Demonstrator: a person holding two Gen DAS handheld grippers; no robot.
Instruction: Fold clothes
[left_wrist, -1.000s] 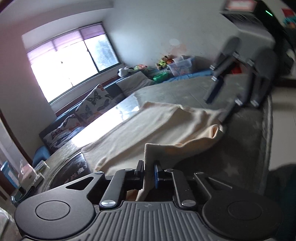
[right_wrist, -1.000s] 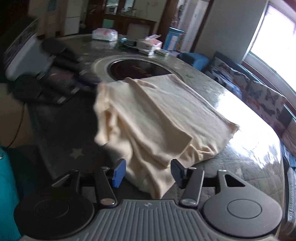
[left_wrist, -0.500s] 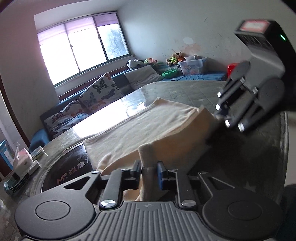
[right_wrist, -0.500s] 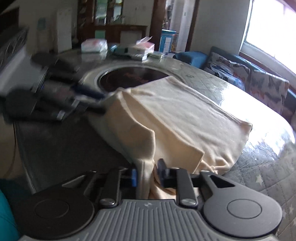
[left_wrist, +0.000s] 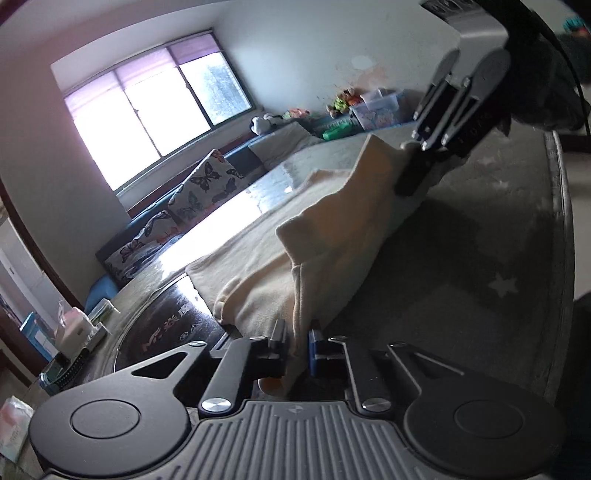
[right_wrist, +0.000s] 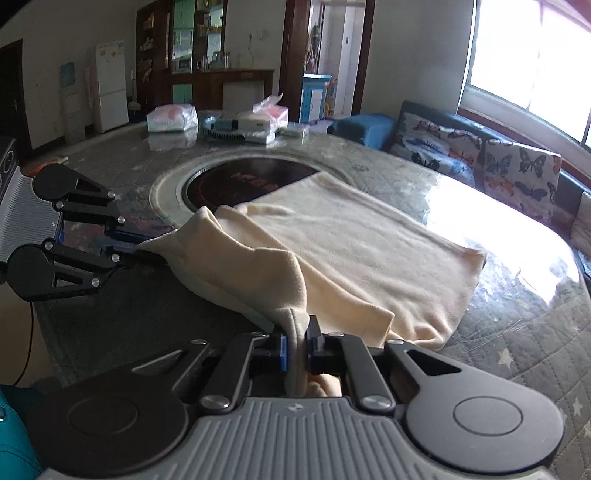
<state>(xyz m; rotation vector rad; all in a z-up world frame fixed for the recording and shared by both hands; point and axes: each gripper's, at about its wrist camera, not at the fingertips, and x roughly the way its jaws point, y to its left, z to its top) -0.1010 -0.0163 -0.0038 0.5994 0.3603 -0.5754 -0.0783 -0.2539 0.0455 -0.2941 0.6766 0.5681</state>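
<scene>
While spread across the round table (right_wrist: 517, 354), the cream garment (right_wrist: 354, 251) has its near edge raised. Left gripper (left_wrist: 297, 341) pinches that edge at 6 o'clock; right gripper (right_wrist: 295, 345) clamps another fold likewise.

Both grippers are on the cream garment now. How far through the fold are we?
Early to midway, I'd judge. Done: the cream garment is spread on the table, and both near corners are gripped. In hand: the left gripper and right gripper each have jaws shut on its near edge, lifted off the surface. Left: carry that edge across toward the far side by the sofa, lay it down, release, then fold further.
</scene>
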